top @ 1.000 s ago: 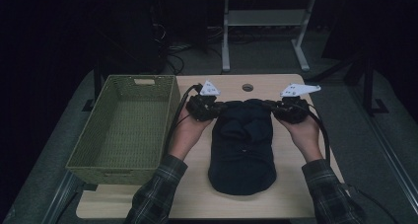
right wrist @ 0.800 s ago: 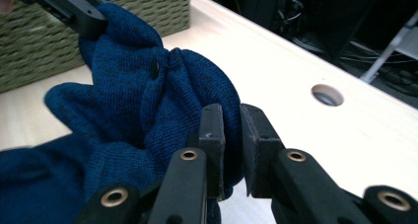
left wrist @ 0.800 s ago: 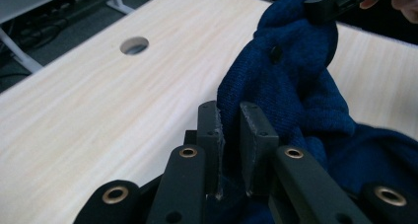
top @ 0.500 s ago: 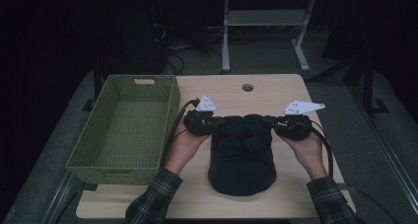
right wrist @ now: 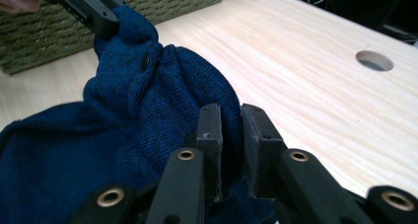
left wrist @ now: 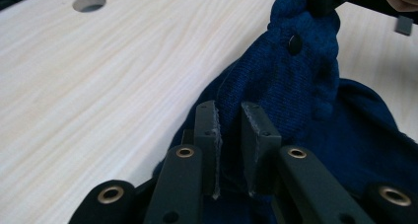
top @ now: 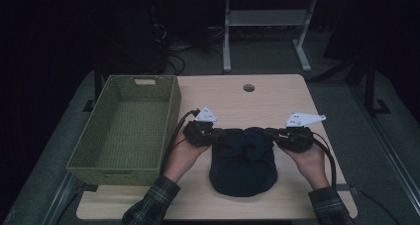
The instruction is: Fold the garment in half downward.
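Both the left hand-held gripper and the right hand-held gripper are clamped on the far corners of the dark blue knitted garment, lying on the table just right of the woven basket, apparently to fold it toward the person.

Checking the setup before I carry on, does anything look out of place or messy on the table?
Nothing stands out. The blue knit garment is bunched only where both grippers pinch its far edge; the green basket sits square.
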The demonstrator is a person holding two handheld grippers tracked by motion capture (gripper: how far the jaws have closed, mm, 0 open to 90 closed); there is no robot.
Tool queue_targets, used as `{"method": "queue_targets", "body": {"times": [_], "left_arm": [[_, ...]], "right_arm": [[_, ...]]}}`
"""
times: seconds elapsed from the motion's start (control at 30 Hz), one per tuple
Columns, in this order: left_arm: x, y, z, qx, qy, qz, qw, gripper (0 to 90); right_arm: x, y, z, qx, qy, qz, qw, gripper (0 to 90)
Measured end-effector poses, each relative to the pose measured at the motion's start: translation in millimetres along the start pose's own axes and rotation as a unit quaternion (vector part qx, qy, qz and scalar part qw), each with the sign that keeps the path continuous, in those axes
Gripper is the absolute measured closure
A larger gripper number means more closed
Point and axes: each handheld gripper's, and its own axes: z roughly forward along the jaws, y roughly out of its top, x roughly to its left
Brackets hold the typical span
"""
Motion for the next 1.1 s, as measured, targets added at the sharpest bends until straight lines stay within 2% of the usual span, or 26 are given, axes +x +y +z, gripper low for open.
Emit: {"method": "queue_targets", "body": {"times": [0.17, 0.27, 0.37, 0.53, 0.6, 0.83, 1.03, 1.07, 1.1], "left_arm": [[-3.7, -6.3, -0.7, 0.004, -0.016, -0.011, 0.9998, 77.8], [-6.6, -10.4, -1.8, 0.008, -0.023, -0.011, 0.9997, 77.3], [-9.9, -14.3, -2.8, 0.012, -0.028, -0.011, 0.9995, 76.6], [-15.6, -20.6, -1.1, 0.018, -0.037, -0.011, 0.9991, 75.6], [-17.1, -22.4, -1.0, 0.020, -0.040, -0.014, 0.9989, 75.1], [-20.9, -28.5, -3.2, 0.025, -0.055, -0.018, 0.9980, 70.5], [-26.7, -33.1, -3.5, 0.031, -0.064, -0.021, 0.9973, 68.0], [-26.8, -33.8, -4.0, 0.035, -0.064, -0.016, 0.9972, 67.7], [-28.8, -35.0, -4.0, 0.033, -0.066, -0.022, 0.9970, 67.4]], "right_arm": [[9.0, -6.3, -4.9, 0.005, 0.003, -0.004, 1.0000, 77.3], [12.1, -9.0, -6.4, 0.013, 0.009, -0.005, 0.9999, 76.2], [15.6, -12.3, -8.5, 0.007, 0.014, -0.002, 0.9999, 75.6], [21.0, -20.7, -10.9, 0.020, 0.023, 0.001, 0.9995, 73.8], [22.9, -22.8, -12.5, 0.013, 0.021, -0.003, 0.9997, 73.3], [28.0, -29.0, -15.9, 0.019, 0.034, 0.011, 0.9992, 70.2], [34.6, -34.1, -20.3, 0.018, 0.044, 0.014, 0.9988, 69.2], [35.1, -35.4, -20.7, 0.017, 0.044, 0.010, 0.9988, 69.1], [36.1, -36.4, -21.4, 0.020, 0.047, 0.013, 0.9986, 69.0]]}}
